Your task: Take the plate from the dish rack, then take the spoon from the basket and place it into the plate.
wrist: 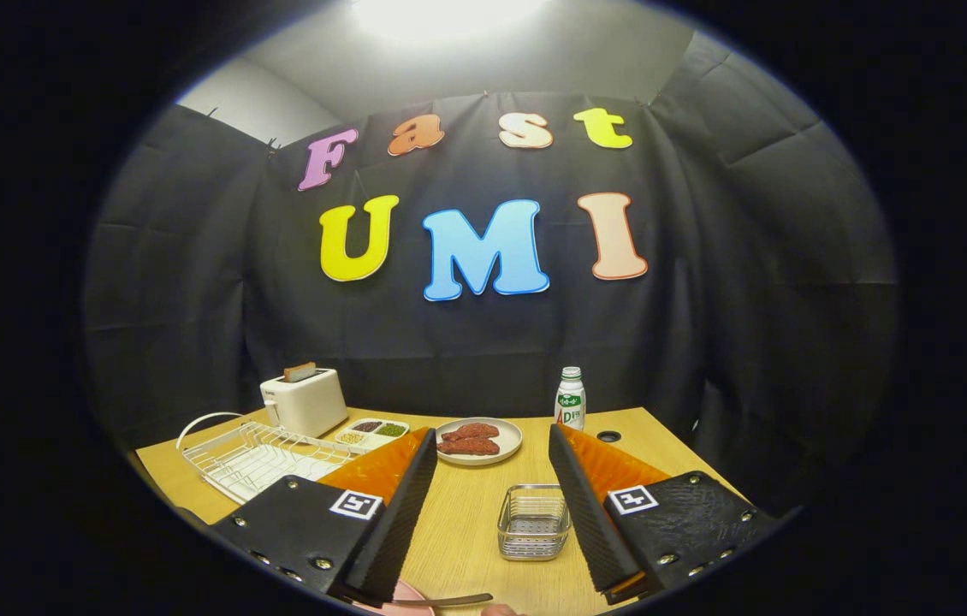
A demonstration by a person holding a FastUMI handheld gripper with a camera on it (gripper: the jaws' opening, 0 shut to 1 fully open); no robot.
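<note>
My gripper (490, 435) is open, its fingers spread wide with nothing between the pads. A small wire basket (533, 522) stands on the wooden table (466, 530) between the fingers, close to the right one; I see nothing inside it. Close under the base of the left finger, the rim of a pink plate (405, 594) peeks out. A dark spoon (441, 601) lies on it, its handle reaching right over the table. The white wire dish rack (252, 458) sits to the left beyond the left finger and holds no dishes.
Behind the rack stands a white toaster (305, 400) with a slice in it. A divided tray of grains (372, 431), a plate of meat (475, 441) and a white bottle (570, 399) line the table's far side. A fingertip of a hand (498, 610) shows beside the spoon handle.
</note>
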